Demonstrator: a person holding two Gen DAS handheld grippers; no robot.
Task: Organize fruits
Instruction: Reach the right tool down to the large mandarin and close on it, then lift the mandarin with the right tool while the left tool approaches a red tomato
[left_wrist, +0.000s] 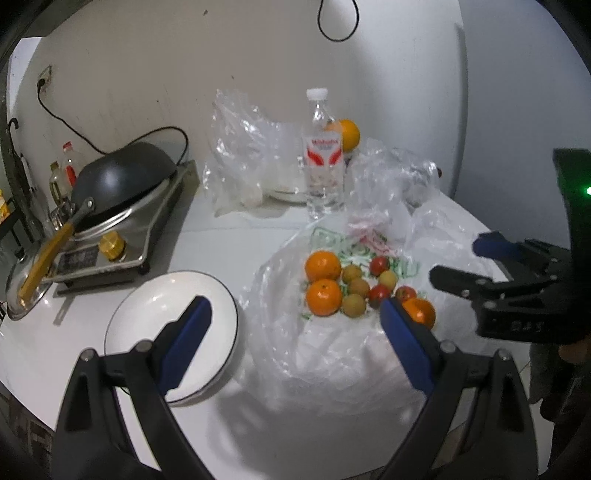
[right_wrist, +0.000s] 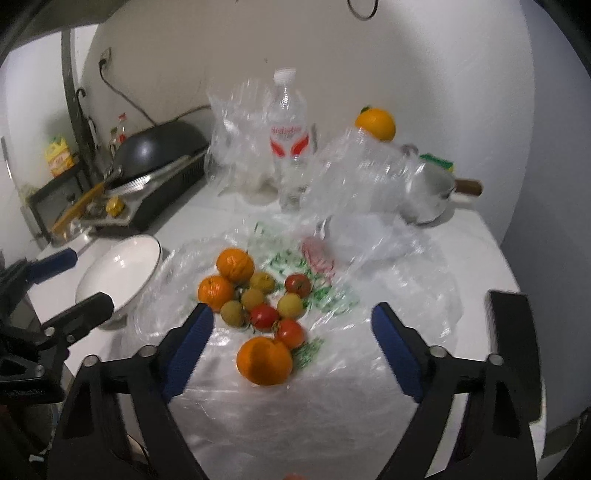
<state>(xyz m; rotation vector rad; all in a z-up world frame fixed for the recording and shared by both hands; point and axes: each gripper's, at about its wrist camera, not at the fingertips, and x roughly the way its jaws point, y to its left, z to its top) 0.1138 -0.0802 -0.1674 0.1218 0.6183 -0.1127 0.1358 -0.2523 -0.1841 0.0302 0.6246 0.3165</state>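
A pile of fruit lies on a spread plastic bag on the white table: three oranges, several red tomatoes and several tan longans. The pile also shows in the left wrist view. A white plate sits left of the bag, also in the right wrist view. My left gripper is open and empty above the plate and the bag. My right gripper is open and empty, hovering over the nearest orange; it also shows in the left wrist view.
A water bottle, crumpled clear bags and another orange stand at the back. A gas stove with a dark wok is at the left. A pot with a handle sits back right. The table edge runs near right.
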